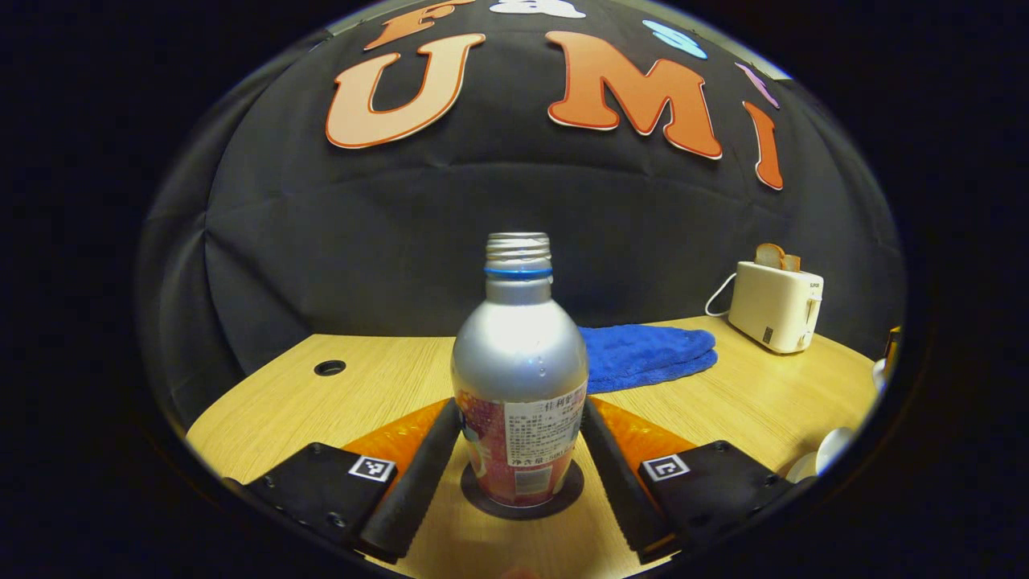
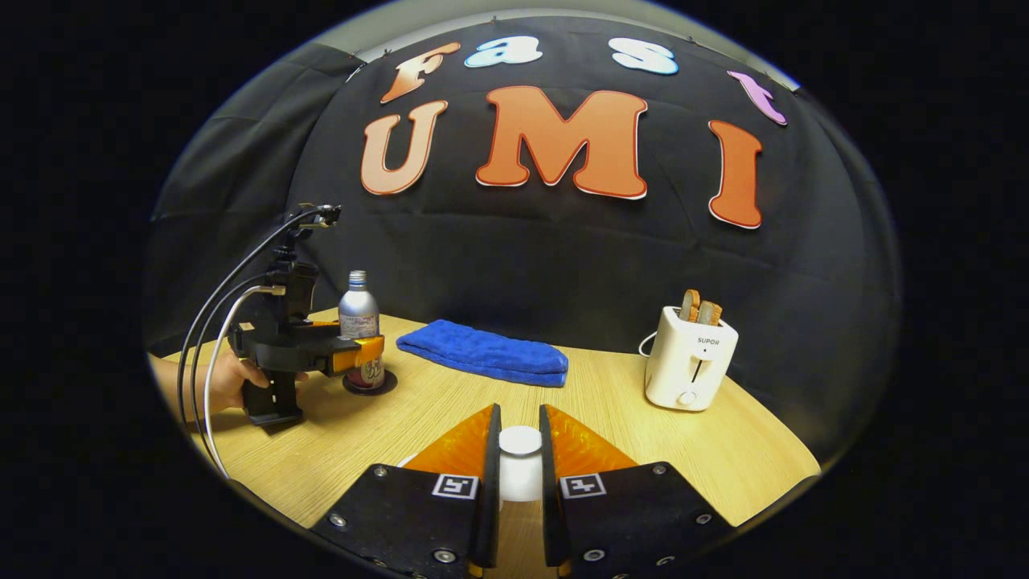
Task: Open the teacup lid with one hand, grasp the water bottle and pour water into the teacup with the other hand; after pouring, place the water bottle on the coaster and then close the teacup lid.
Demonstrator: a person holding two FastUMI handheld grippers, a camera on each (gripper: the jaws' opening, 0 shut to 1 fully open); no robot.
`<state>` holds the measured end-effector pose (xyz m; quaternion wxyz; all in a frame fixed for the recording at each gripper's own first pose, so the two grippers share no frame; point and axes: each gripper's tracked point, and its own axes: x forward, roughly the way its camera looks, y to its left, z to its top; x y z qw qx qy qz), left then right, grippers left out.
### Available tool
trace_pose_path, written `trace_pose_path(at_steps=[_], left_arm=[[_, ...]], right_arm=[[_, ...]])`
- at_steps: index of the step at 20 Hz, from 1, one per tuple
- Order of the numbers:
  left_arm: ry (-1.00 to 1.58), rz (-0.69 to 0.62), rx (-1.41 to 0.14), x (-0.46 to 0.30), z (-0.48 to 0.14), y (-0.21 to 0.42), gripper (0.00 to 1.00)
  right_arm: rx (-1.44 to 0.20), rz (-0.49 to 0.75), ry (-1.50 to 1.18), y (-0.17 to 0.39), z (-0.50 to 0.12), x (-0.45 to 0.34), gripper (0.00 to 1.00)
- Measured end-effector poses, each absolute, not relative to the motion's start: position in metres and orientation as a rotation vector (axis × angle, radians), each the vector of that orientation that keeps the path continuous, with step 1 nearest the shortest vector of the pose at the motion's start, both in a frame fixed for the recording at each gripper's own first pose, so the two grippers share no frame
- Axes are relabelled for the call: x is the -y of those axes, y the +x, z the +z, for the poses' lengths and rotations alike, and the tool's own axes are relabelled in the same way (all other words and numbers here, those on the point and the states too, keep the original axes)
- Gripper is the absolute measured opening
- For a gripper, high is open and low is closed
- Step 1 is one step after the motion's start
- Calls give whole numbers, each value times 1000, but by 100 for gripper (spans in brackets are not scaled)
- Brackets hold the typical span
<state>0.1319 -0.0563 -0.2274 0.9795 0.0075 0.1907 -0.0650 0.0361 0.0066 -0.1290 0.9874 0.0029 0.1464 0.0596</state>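
Note:
A silver water bottle [image 1: 518,362] with no cap stands upright on a dark round coaster [image 1: 563,500]. My left gripper [image 1: 518,414] has a finger against each side of it, low on the body. In the right gripper view, that bottle [image 2: 358,314] and coaster [image 2: 386,384] sit at the table's left, with the left gripper [image 2: 366,354] held by a hand. My right gripper [image 2: 519,412] is shut on the white knob of the teacup lid [image 2: 520,442]. The cup beneath is mostly hidden by the fingers. White teacup parts [image 1: 832,446] show at the far right edge of the left gripper view.
A folded blue cloth [image 2: 482,352] lies at the back middle of the wooden table [image 2: 418,418]. A white toaster [image 2: 690,362] holding bread stands at the back right. There is a cable hole [image 1: 330,367] in the tabletop at the far left.

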Motion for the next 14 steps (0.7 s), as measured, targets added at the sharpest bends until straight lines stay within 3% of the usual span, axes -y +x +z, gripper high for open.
trace_pose_path(at_steps=[1,14], left_arm=[[19,-129,-375,56,-226,133,100],[35,-146,-287,40,-185,99,100]], right_arm=[[-296,123,5,36,-129,-8,23],[-327,194,5,30,-145,-46,23]])
